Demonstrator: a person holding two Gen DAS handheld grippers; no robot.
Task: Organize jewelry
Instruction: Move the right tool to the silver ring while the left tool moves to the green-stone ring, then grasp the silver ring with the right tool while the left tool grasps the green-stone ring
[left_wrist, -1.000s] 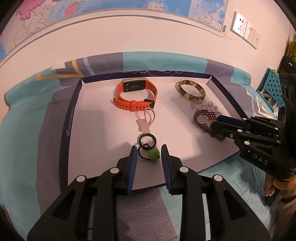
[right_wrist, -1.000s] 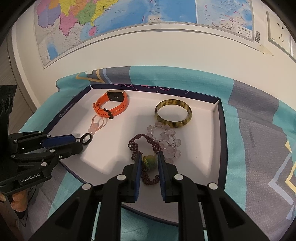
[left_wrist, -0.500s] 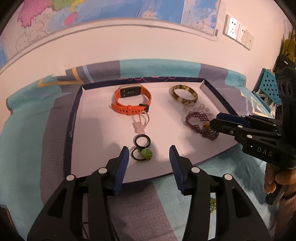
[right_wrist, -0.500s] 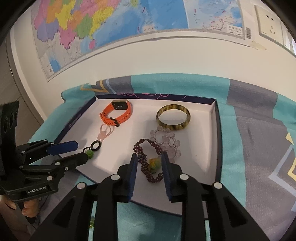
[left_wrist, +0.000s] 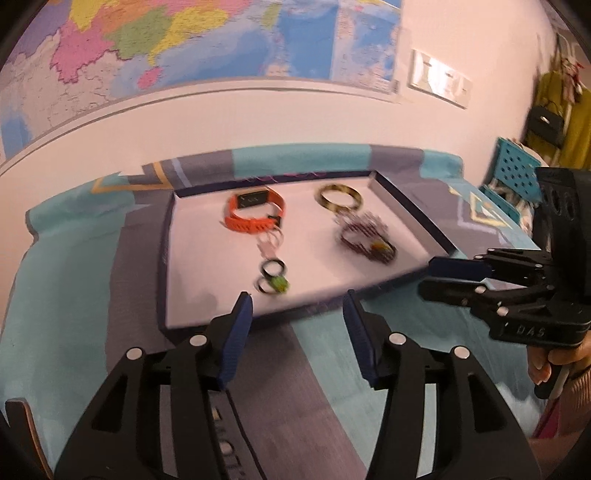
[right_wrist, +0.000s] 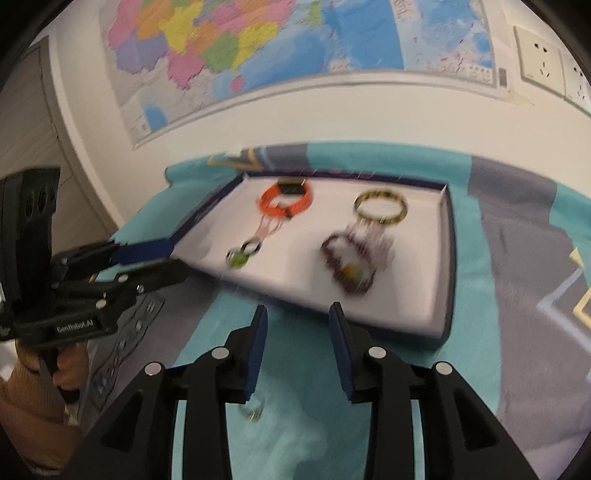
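Both units stood off the near edge of the tray (left_wrist: 164, 258), over the patterned cloth (left_wrist: 74, 295). The left hand-held gripper (left_wrist: 297, 306) had just been opening, nothing between its jaws; the right hand-held gripper (right_wrist: 297, 317) likewise, released. In the tray lay the green-beaded ring (left_wrist: 275, 282) near left, dark bead bracelet (right_wrist: 347, 264) near right, orange watch (left_wrist: 255, 214) far left, and amber bangle (right_wrist: 380, 206) far right.

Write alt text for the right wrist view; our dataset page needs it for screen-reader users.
The open, empty right gripper hangs over teal cloth just short of a white tray holding an orange watch, a bangle, beaded bracelets and rings. The left gripper is at the left.
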